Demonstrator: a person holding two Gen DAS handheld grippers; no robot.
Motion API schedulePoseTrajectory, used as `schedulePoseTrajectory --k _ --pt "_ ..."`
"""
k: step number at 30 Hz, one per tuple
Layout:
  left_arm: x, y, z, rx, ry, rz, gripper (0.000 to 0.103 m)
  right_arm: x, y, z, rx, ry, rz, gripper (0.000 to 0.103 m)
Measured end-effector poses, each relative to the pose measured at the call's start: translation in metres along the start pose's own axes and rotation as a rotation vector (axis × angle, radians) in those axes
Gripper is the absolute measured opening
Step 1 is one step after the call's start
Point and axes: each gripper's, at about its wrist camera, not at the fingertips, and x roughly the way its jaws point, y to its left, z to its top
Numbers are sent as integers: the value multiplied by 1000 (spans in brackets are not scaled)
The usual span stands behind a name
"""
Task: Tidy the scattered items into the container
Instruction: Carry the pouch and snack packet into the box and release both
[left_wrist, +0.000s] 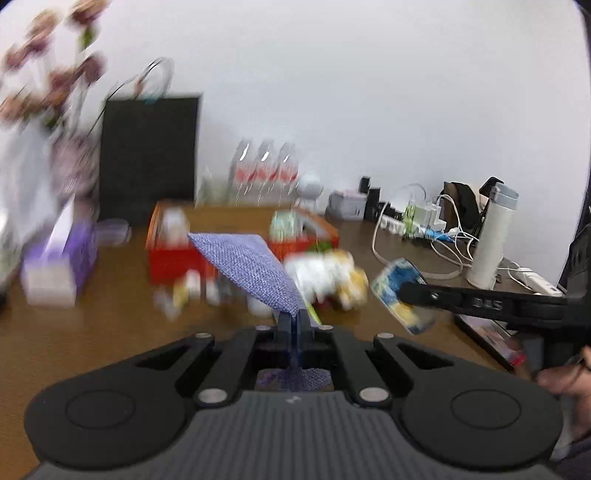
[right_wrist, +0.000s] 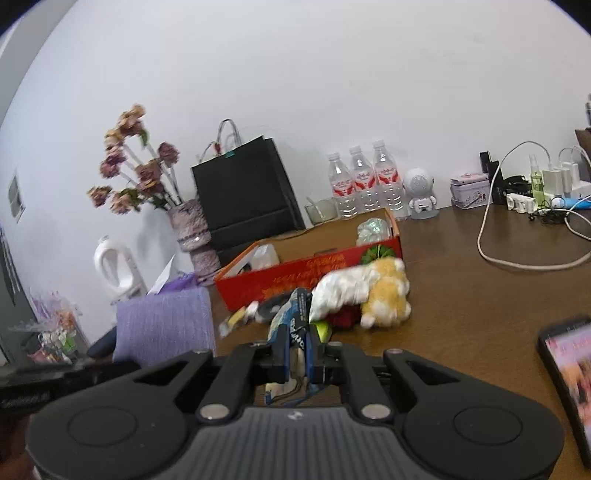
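On the brown wooden desk (right_wrist: 461, 295), the open red cardboard box (right_wrist: 295, 271) sits. The left gripper (left_wrist: 294, 317) jaws clamp a purple knitted cloth (left_wrist: 251, 269); the right gripper (right_wrist: 298, 345) jaws pinch a crumpled blue-and-white packet (right_wrist: 291, 314), both held near the box.

Left tongs (left_wrist: 294, 317), black, are showing a lilac-blue knitted cloth (left_wrist: 251, 267) between the tips. Right tongs (right_wrist: 297, 345), black with blue pads, are showing a blue-and-white printed packet (right_wrist: 291, 317). Ahead, a red cardboard box (right_wrist: 295, 277) with gold lettering; beside it a white-and-yellow plush toy (right_wrist: 369, 291); underneath, a brown wooden table (right_wrist: 480, 295).
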Motion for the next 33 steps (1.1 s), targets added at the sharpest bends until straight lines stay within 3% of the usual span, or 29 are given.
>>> schedulePoseTrajectory --k 4,6,10,13,18,22,26,28,30,33 --pt "76 36 84 85 17 -63 3 55 -22 71 33 -45 35 7" --pt "122 51 119 101 73 -93 3 91 -34 109 74 -49 52 7" --pt "211 79 165 131 178 -107 3 183 -50 180 162 26 35 7" --pt "277 104 169 121 273 -64 4 263 -63 207 212 151 -14 7" --pt "351 135 144 132 396 -1 4 377 -88 195 289 365 -91 7" --pt "383 149 126 112 531 32 8 425 -97 169 299 474 -152 7" --pt "390 152 110 86 625 2 11 439 -90 156 237 531 -225 13" --pt "388 151 109 80 642 29 19 438 -89 157 219 534 -254 20" --pt "385 155 116 57 626 71 30 436 -91 159 242 543 -264 35" --pt "371 159 136 19 591 104 36 426 -93 171 283 559 -250 42"
